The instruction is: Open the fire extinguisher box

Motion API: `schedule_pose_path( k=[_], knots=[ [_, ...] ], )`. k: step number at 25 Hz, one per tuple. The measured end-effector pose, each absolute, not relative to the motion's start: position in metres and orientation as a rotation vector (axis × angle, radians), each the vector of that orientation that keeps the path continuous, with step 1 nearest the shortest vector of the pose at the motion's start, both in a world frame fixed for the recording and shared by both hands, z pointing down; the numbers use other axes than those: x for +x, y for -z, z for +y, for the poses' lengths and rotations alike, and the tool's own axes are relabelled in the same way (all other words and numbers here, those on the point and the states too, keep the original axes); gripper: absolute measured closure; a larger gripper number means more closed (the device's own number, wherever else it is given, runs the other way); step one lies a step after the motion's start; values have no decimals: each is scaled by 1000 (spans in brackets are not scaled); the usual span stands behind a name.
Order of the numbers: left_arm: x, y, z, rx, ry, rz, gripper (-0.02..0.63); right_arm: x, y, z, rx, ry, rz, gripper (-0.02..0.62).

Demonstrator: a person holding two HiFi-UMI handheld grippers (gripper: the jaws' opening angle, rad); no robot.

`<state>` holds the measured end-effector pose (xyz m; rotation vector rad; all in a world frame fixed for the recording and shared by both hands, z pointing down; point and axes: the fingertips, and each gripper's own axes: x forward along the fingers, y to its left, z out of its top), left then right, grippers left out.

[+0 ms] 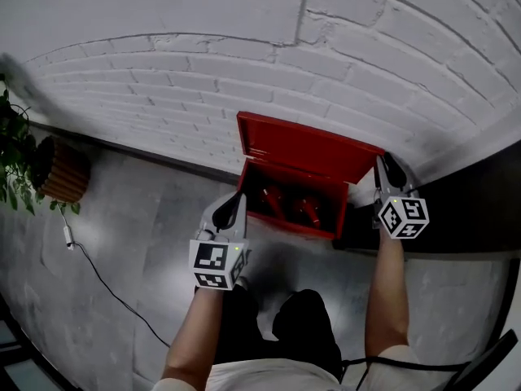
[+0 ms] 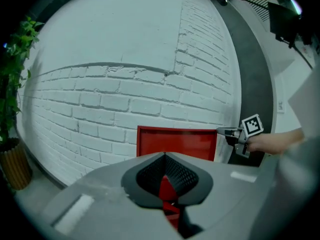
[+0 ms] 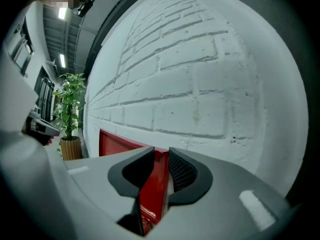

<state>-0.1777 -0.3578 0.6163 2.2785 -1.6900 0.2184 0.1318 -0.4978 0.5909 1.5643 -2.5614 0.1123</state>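
- At the far left a potted plant (image 1: 50, 168) stands on the floor (image 1: 138, 226), well apart from my work.
- My left gripper (image 1: 234, 201) is at the front left corner of the fire extinguisher box (image 1: 293, 223). Its jaws are narrow, and red metal of the box fills the gap between them, so I judge that they hold this corner.
- The box stands on the floor against the white brick wall (image 1: 244, 55). Its long axis runs along the wall, from left to right in front of me. Red extinguishers (image 1: 286, 205) lie inside.
- The lid (image 1: 305, 149) is already up and stands almost upright, near the wall.
- My right gripper (image 1: 385, 168) is at the right end of the lid and is the nearer one to it. Its jaws are moderately apart, with the lid's thin edge between them. I see a gap beside the right pad, so they do not clamp it.
- For the next move I think only the right gripper must act: the lid lies straight ahead of it, and the wall is just behind.
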Motion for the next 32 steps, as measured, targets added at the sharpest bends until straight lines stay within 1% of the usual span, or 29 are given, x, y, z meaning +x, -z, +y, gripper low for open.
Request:
schedule_pose_path(
  k=[5, 10, 15, 23, 26, 28, 32],
  knots=[
    [-182, -612, -354, 2271, -205, -1700, 603, 128, -594, -490, 1537, -74, -2523, 508],
    [-177, -600, -355, 2280, -211, -1687, 603, 111, -582, -448, 1502, -75, -2562, 511],
    [-168, -579, -356, 2302, -216, -1661, 603, 100, -565, -401, 1499, -82, -2581, 546],
    [-165, -498, -330, 2340, -264, -1619, 603, 106, -498, -327, 1529, -164, -2556, 551],
    [-165, -464, -316, 2347, -289, -1595, 603, 108, -466, -308, 1560, -193, -2535, 561],
    [-162, -442, -308, 2363, -305, -1570, 603, 108, -445, -299, 1589, -224, -2524, 588],
    [-155, -409, -298, 2405, -299, -1533, 603, 100, -408, -289, 1596, -212, -2522, 588]
  ],
)
